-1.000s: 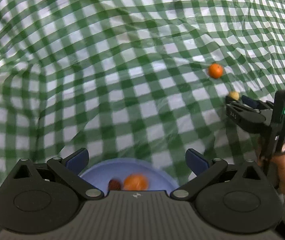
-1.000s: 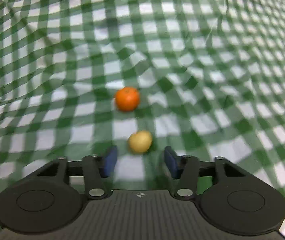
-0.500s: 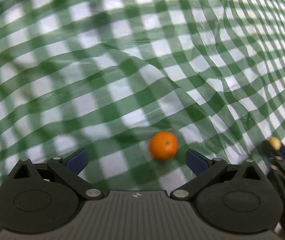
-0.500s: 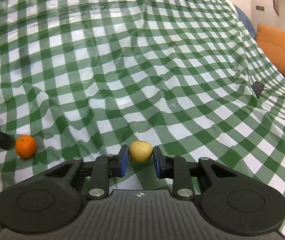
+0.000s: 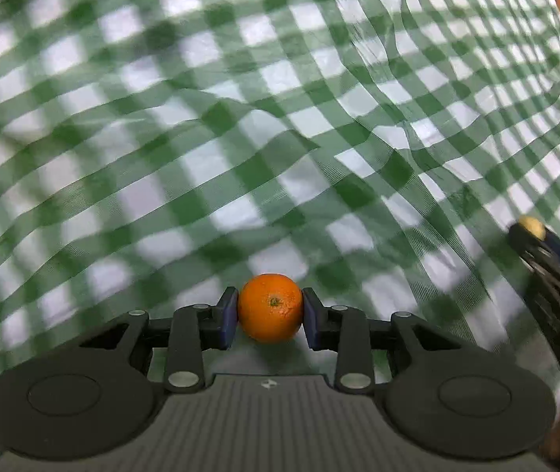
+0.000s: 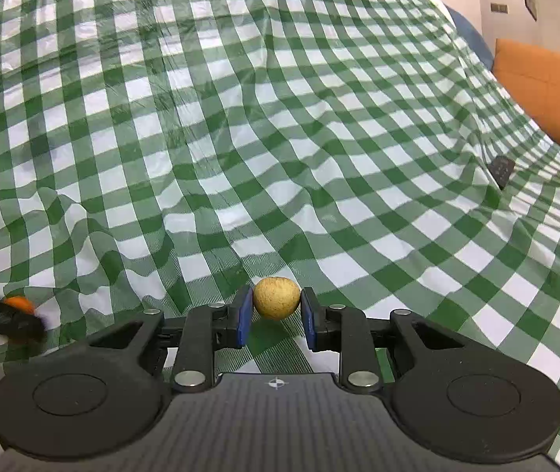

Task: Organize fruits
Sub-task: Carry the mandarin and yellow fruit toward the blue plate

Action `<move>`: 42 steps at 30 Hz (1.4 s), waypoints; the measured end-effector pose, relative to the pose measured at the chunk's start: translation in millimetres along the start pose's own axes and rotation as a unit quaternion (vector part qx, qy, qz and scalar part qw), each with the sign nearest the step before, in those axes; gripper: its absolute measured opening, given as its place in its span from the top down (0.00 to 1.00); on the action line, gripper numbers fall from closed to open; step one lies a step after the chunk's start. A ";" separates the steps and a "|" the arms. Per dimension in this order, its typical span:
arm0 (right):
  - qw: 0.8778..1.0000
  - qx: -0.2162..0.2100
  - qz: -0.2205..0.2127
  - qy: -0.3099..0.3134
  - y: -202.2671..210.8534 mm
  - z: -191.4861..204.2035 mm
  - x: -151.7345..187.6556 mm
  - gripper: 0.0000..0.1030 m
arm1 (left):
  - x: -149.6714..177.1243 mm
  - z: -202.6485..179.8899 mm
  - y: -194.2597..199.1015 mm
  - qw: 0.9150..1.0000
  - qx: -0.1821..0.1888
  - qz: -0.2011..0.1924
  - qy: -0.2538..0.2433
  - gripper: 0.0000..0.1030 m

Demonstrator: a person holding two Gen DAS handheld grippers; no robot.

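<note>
Change since half a second ago: left claw [image 5: 270, 316] closed onto orange [image 5: 270, 307], lower centre. Right claw [image 6: 275, 310] grips small yellow fruit [image 6: 276, 297], lower centre. Step: pickup. Next, likely: carry both to a dish, unseen.

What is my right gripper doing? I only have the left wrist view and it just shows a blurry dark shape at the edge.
Observer: The right gripper has its blue pads on either side of a small yellowish fruit, closed on it.
Operator: Anything else on the cloth that side?
Observer: A small dark flat object lies on the green checked tablecloth, far to the right.
Operator: And past the table edge?
Observer: An orange cushion sits beyond the cloth at upper right, in front of a light wall.
Operator: Can that view see my left gripper?
Observer: Only its dark tip at the left edge, with a sliver of the orange it holds.
</note>
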State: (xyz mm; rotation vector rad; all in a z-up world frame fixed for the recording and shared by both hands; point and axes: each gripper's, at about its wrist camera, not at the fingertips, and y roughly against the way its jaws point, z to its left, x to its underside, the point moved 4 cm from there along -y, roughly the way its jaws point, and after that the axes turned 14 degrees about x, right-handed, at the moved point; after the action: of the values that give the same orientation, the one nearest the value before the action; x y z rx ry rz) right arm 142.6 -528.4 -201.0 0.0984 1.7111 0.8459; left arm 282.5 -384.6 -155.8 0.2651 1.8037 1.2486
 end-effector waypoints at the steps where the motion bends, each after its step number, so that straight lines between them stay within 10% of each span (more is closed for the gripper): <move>1: 1.000 0.003 -0.003 0.003 1.9 0.6 0.5 0.73 | 9.1 2.2 20.1 1.000 -0.002 -0.004 0.009 0.64; 8: 0.999 -0.008 -0.033 0.021 60.0 -7.4 -19.6 0.73 | 100.1 27.0 152.8 0.997 -0.064 0.002 0.045 0.64; 19: 0.978 -0.182 -0.017 0.103 251.6 -33.8 -9.7 0.73 | 228.2 42.7 285.8 0.986 -0.085 0.005 0.144 0.64; 29: 0.937 -0.306 -0.010 0.170 384.3 -10.2 21.4 0.73 | 298.2 37.8 352.8 0.978 -0.086 -0.033 0.188 0.64; 42: 0.910 -0.344 -0.011 0.230 440.6 2.4 48.0 0.73 | 329.6 37.0 384.0 0.971 -0.091 -0.077 0.205 0.64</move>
State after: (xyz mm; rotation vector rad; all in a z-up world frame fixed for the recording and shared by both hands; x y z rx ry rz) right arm -27.9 -180.4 14.0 -0.6441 1.7250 1.4934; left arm 7.6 19.6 -19.6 -0.2512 1.9892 1.4200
